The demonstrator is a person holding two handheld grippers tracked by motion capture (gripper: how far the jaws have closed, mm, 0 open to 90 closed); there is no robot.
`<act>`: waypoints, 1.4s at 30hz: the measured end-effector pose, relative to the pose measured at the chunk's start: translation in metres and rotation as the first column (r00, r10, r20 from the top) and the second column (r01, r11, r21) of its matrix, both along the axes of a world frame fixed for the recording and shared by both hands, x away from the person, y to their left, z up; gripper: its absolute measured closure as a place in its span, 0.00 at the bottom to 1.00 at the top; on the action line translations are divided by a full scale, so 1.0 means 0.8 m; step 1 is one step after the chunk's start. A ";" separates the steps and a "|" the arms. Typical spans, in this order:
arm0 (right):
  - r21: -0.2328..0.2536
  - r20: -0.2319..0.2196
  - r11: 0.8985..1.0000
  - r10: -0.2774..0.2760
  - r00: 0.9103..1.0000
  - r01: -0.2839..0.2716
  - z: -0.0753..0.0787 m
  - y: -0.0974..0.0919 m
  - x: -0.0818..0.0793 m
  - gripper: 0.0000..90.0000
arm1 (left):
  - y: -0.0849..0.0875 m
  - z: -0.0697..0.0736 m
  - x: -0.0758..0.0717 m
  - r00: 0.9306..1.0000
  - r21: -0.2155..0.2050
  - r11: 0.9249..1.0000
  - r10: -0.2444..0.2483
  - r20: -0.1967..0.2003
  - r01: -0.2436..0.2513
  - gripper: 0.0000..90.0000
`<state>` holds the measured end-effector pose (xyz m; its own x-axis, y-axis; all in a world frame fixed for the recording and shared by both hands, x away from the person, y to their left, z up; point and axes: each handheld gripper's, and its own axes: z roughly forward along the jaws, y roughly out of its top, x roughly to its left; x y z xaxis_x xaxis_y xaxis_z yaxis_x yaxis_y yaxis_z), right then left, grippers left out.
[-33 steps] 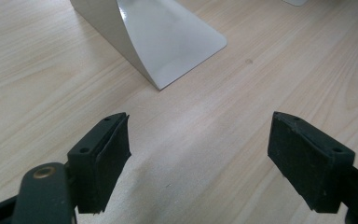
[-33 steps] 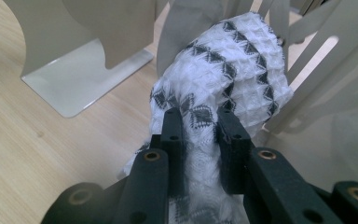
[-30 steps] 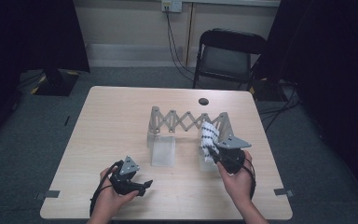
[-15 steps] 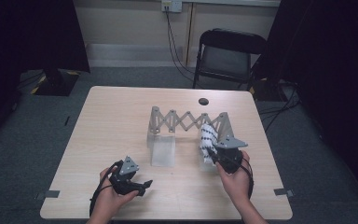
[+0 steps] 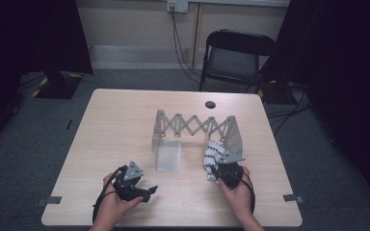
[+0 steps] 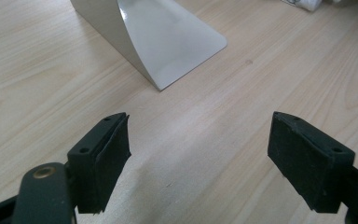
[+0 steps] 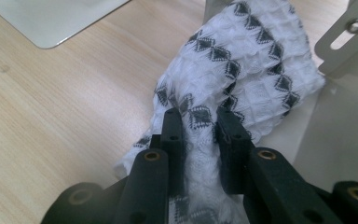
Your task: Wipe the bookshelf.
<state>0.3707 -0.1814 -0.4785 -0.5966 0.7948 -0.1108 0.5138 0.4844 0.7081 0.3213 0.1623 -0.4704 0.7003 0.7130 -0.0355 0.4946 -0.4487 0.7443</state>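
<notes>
Since a second ago the right gripper (image 5: 215,169) has sunk toward the pale wooden bench (image 5: 115,130), carrying the white waffle-weave cloth with black diamond motifs (image 5: 212,155) down with it — in the earlier high views the cloth hung a little higher against the rack's right end. The left gripper (image 5: 147,191) has not shifted.

In the right gripper view the jaws stand close together, clamped on a bunched fold of the cloth (image 7: 242,70), fabric squeezed between the black pads (image 7: 173,133). The cloth itself lies at the right foot of the grey metal accordion-style rack (image 5: 195,127), one end spilling onto the bench, the rest bunched up beside the rack's upright end plate (image 7: 340,126). Whether it rests on the plate or only leans by it I cannot tell.

The left gripper hovers low over the bench near the front edge, jaws wide apart with nothing between them; ahead of it sits the rack's other curved grey foot plate (image 6: 163,42).

By my reading the step in hand is handling the cloth at the rack — either setting it down beside the rack or gathering it for draping over the scissor bars. The next move calls for a settled placement before the pads let go, or a clean lift clear of the end plate so the fabric does not snag on its edge — and the idle left gripper could take a free corner to spread it.
</notes>
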 end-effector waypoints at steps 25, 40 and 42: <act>0.068 0.152 0.998 -0.009 0.988 -0.001 0.104 -0.001 0.006 0.84 | -0.002 -0.002 0.000 1.000 0.008 1.000 -0.006 -0.004 0.006 0.23; 0.081 0.195 0.997 -0.033 0.980 0.017 0.109 -0.011 -0.005 0.84 | -0.004 -0.003 0.000 1.000 0.011 1.000 -0.007 -0.006 0.007 0.23; 0.080 0.194 0.996 -0.039 0.980 0.024 0.107 -0.013 -0.007 0.84 | -0.005 -0.003 -0.001 1.000 0.011 1.000 -0.007 -0.005 0.007 0.23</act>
<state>0.3650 -0.1920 -0.3932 -0.5439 0.8237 -0.1604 0.3759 0.4101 0.8310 0.3208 0.1580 -0.4730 0.7053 0.7083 -0.0308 0.4948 -0.4607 0.7368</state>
